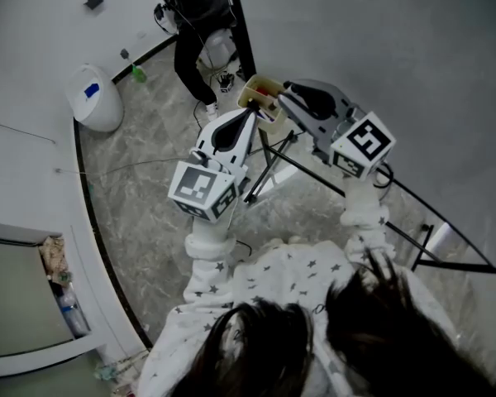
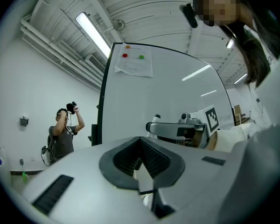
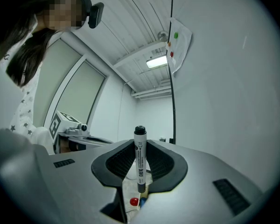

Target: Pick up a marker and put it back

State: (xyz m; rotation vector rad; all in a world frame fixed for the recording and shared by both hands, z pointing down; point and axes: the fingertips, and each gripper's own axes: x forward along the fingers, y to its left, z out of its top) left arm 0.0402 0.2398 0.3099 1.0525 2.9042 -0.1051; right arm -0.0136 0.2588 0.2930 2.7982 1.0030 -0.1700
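Note:
A white marker with a black cap (image 3: 140, 160) stands upright between my right gripper's (image 3: 140, 148) pads, which are shut on its barrel. Below it, through the gap, show a red cap (image 3: 134, 202) and a blue one in the holder. In the head view, the right gripper (image 1: 287, 94) is just over the small cream marker tray (image 1: 254, 87) at the whiteboard's edge; the held marker is too small to pick out there. My left gripper (image 1: 250, 112) points at the same tray from the left. Its jaws (image 2: 140, 146) stand narrowly open with nothing between them.
The whiteboard (image 2: 172, 97) rises right in front, with a paper and coloured magnets (image 2: 134, 62) at its top; its black stand legs (image 1: 293, 162) spread over the floor. A person in dark clothes (image 1: 194, 11) stands beyond it. A white bin (image 1: 95, 98) sits by the wall.

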